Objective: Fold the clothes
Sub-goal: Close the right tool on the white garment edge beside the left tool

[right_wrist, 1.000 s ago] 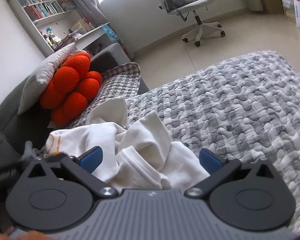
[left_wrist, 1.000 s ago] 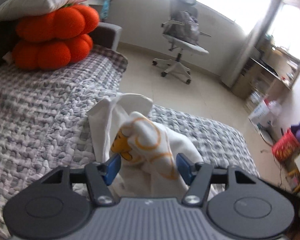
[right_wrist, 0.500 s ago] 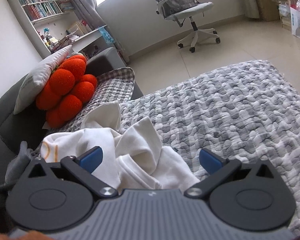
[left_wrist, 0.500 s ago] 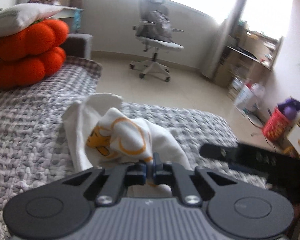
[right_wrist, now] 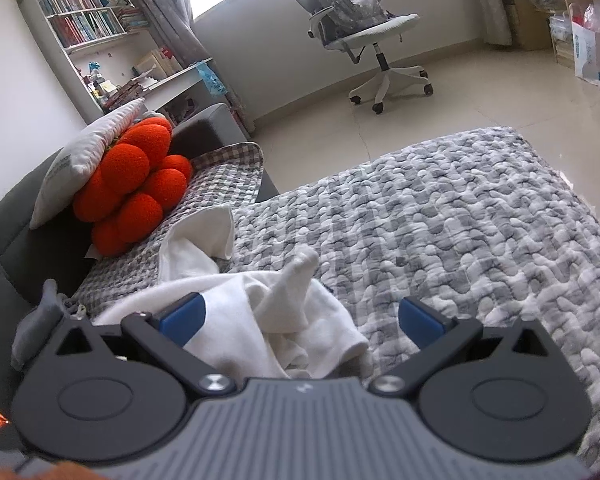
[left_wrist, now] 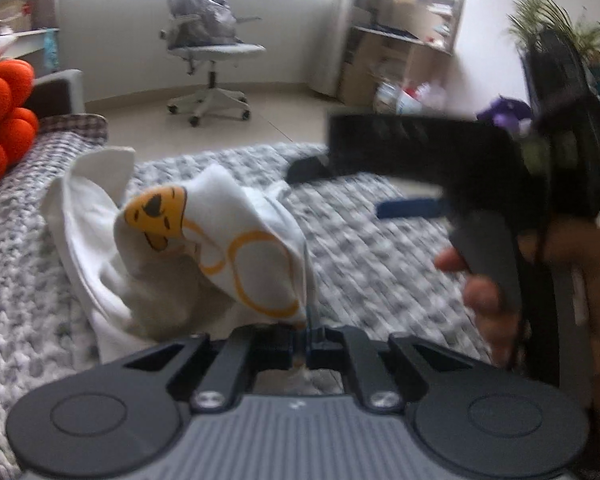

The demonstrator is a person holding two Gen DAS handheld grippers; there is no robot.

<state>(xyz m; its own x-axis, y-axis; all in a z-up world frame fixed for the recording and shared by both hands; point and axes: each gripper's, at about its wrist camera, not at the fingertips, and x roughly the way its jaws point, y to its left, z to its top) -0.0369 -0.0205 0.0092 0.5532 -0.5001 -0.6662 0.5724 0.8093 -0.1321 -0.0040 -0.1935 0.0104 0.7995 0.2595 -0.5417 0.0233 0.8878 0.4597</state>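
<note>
We read no lettering on the grey quilt (right_wrist: pixel 440 216) | white shirt (left_wrist: pixel 236 240), orange cartoon print, crumpled on it | left gripper (left_wrist: pixel 305 340) pinches its cloth | right gripper (right_wrist: pixel 302 316) gapes above it, pads clear

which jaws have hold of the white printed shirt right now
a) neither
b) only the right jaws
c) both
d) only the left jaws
d) The left gripper is pinched shut on the white printed shirt, while the right gripper has its jaws spread wide, with the fabric lying between them but no pad pressing on it.
</note>
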